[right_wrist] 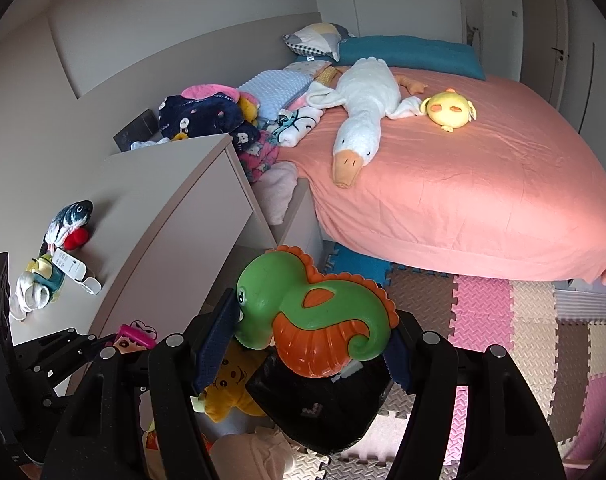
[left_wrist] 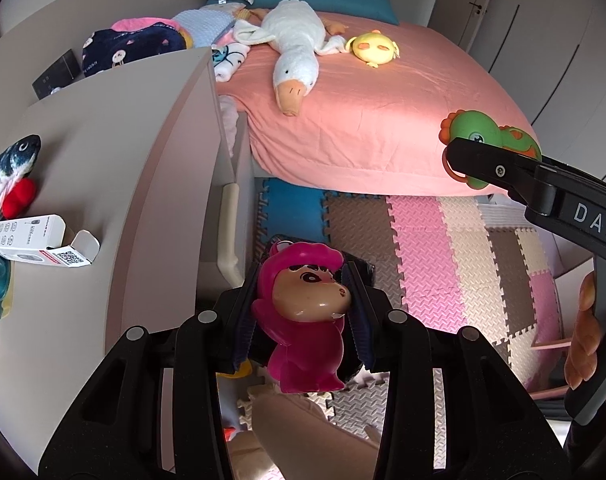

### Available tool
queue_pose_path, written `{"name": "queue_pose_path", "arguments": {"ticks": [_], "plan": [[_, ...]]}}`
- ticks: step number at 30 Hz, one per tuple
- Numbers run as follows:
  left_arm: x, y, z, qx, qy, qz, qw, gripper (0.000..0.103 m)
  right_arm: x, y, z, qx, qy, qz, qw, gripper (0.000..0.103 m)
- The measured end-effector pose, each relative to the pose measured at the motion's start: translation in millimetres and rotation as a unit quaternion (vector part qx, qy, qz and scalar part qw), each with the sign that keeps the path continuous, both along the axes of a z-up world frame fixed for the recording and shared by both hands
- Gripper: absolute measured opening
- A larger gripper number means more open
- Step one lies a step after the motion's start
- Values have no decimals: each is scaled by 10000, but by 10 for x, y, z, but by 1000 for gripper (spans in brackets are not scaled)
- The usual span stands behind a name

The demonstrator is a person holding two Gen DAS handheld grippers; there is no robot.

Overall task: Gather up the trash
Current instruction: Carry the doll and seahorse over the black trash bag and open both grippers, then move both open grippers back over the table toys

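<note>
Above the foam play mat at the near edge of the pink bed, both tools are already loaded. The left tool is clamped on a magenta cartoon figurine, pads pressing its head and shoulders from either side. The right tool is gripping a green and orange seahorse toy, held across the snout on the left and the curled tail end on the right.

Both look like hollow hard plastic, so I'd guess light and stiff, but glossy and rounded, which means they could squirt out if the squeeze lands on a curve. The figurine's narrow neck seems the safest spot; the seahorse looks dicier since it's wide and the pads sit on sloped bits.

Over on the left, the beige worktop carries an opened white carton beside a plush fish. That box looks more like actual trash: thin card, crushable, grab it across the flat sides.
</note>
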State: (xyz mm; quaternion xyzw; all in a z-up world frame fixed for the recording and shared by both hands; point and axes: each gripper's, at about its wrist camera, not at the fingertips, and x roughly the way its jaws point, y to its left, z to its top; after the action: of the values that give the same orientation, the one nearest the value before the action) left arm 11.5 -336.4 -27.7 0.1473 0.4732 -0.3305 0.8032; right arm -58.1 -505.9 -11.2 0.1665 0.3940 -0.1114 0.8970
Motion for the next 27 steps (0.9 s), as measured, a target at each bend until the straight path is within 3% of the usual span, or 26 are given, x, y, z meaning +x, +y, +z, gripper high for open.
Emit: {"name": "queue_pose_path", "arguments": {"ticks": [6, 7, 8, 9, 10, 14, 27], "plan": [[42, -26, -56, 55, 100, -19, 9999, 40, 93, -58, -113, 92, 163, 10, 9998, 67], [54, -39, -75, 84, 167, -52, 9998, 51, 127, -68, -127, 109, 218, 33, 9997, 68], [72, -57, -100, 147, 232, -31, 9996, 64, 158, -83, -133, 98, 264, -1, 9996, 77], [94, -58, -110, 202, 227, 63, 9995, 91, 179, -100, -123, 64, 275, -77, 9996, 82], [103, -46, -102, 204, 145, 167, 9995, 97, 194, -115, -102, 26, 245, -155, 9996, 85], [142, 13, -81, 212, 105, 292, 9993, 97, 216, -167, -9, -76, 144, -323, 9993, 85], [140, 233, 34, 149, -79, 424, 9990, 97, 295, 10, -4, -65, 134, -82, 9999, 85]]}}
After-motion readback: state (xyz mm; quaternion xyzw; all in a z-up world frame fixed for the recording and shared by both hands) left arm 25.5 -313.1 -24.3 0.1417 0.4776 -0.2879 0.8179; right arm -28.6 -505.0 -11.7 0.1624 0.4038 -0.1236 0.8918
